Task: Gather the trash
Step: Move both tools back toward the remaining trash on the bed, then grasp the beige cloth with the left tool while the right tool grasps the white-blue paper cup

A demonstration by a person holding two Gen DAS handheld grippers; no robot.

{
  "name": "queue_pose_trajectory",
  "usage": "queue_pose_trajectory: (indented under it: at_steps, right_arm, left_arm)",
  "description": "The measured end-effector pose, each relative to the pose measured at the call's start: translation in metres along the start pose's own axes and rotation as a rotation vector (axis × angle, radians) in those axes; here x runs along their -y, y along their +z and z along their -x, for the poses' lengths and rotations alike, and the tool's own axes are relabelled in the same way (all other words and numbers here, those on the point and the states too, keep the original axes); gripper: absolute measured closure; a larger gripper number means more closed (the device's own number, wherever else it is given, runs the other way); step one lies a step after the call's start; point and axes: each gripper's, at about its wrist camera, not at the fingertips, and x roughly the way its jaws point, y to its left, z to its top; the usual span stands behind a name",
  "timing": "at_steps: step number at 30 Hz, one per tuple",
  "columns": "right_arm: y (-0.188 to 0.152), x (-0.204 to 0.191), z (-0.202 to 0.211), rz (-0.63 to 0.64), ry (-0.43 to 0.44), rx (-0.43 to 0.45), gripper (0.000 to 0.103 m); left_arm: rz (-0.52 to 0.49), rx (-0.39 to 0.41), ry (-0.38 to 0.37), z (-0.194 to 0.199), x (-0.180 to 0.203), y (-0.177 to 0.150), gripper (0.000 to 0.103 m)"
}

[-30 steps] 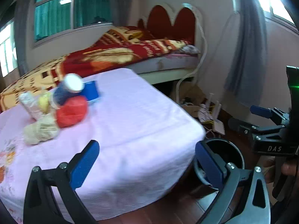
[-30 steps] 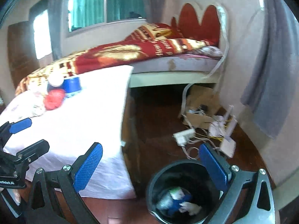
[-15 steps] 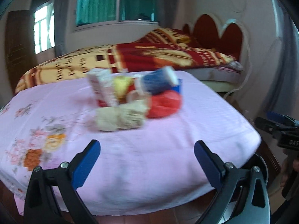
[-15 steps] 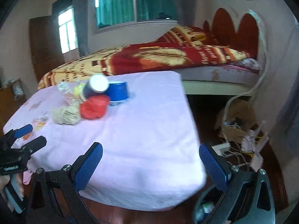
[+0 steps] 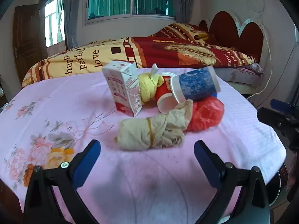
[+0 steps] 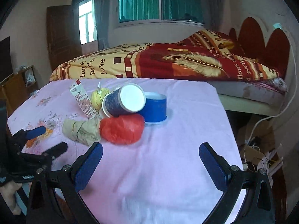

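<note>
A heap of trash lies on the pink-clothed table (image 5: 56, 100): a white and red carton (image 5: 124, 87), a yellow wad (image 5: 149, 86), a small red cup (image 5: 164, 98), a dark blue paper cup (image 5: 196, 85) on its side, a red plastic bag (image 5: 205, 113) and a crumpled beige bag (image 5: 151, 132). My left gripper (image 5: 146, 160) is open, just short of the beige bag. My right gripper (image 6: 150, 163) is open too, near the red plastic bag (image 6: 122, 128). A blue tub (image 6: 155, 107) stands behind the dark blue paper cup (image 6: 124, 102).
A bed with a red and yellow blanket (image 5: 149, 54) runs behind the table, with a red headboard (image 5: 239, 29). Cables and cardboard (image 6: 259, 145) lie on the floor at the right. A wooden shelf (image 6: 16, 85) stands at the far left.
Both grippers have swung left from the bin on the floor to face the trash heap, and have come closer to it. Both stay open.
</note>
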Motion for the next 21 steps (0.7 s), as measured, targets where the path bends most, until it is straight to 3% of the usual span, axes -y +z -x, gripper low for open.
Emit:
queue_pose_trajectory:
  at_steps: [7,10,11,12,15,21]
  right_arm:
    - [0.017,0.003,-0.028,0.013,0.029,0.000,0.000]
    - [0.022,0.005,-0.038,0.016,0.049,-0.006,0.000]
    - [0.023,0.004,-0.043,0.017,0.059,-0.010,0.000]
    - [0.025,0.002,-0.047,0.019,0.067,-0.015,0.000]
    - [0.032,-0.003,-0.060,0.023,0.100,-0.022,0.000]
    - [0.051,-0.012,-0.087,0.015,0.155,-0.029,0.001]
  left_arm:
    - [0.030,-0.056,0.000,-0.032,0.001,0.009,0.003]
    - [0.048,-0.119,-0.010,-0.049,-0.002,0.016,0.004]
    - [0.056,-0.125,-0.023,-0.050,-0.005,0.017,0.013]
    - [0.060,-0.129,-0.041,-0.052,-0.006,0.018,0.029]
    - [0.094,-0.130,-0.088,-0.052,-0.017,0.018,0.047]
    - [0.116,-0.054,-0.090,-0.025,-0.040,0.013,0.056]
